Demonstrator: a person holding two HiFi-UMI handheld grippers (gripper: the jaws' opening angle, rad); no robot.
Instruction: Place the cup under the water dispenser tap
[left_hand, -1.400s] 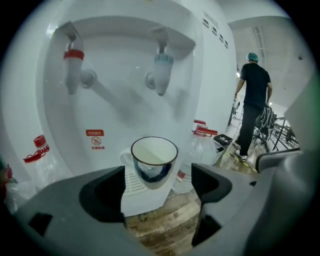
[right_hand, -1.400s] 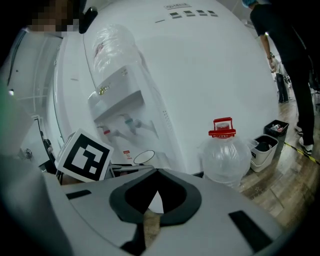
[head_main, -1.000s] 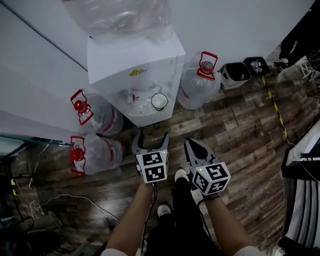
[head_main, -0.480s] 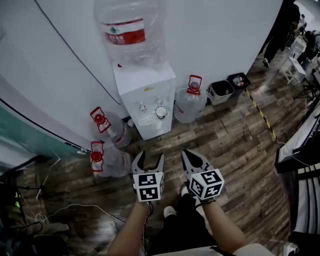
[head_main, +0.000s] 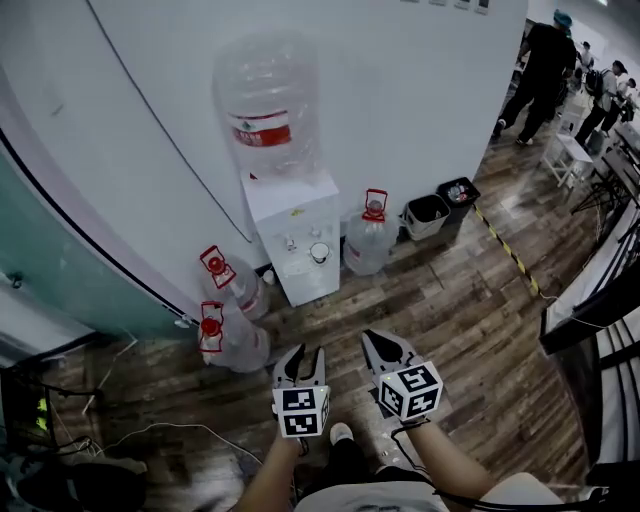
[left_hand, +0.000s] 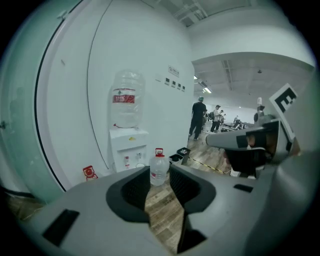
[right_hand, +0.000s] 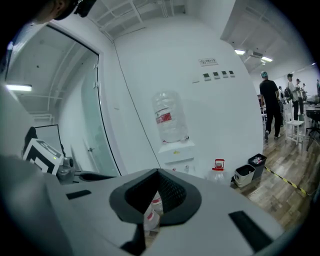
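Observation:
The white water dispenser (head_main: 300, 225) stands against the wall with a big clear bottle (head_main: 268, 105) on top. A small white cup (head_main: 319, 253) sits on its ledge beneath the taps. Both grippers hang well back from it, over the wood floor. My left gripper (head_main: 303, 352) (left_hand: 160, 172) has just been closing its jaws; a narrow gap is left and nothing is between them. To its right, my right gripper (head_main: 372, 338) (right_hand: 159, 172) is shut, tips together and empty. The dispenser (left_hand: 128, 147) (right_hand: 176, 152) appears far off in both gripper views.
Water jugs with red caps flank the dispenser, one on its right (head_main: 368, 240) and two on its left (head_main: 235, 285) (head_main: 225, 340). Two bins (head_main: 428, 215) stand by the wall. Yellow-black tape (head_main: 505, 250) crosses the floor. People (head_main: 545, 60) walk at the back right. Cables (head_main: 150, 435) lie at the lower left.
Both grippers have drawn back from the dispenser and risen, so it looks smaller and farther. The left jaws have narrowed. The cup stays on the ledge.

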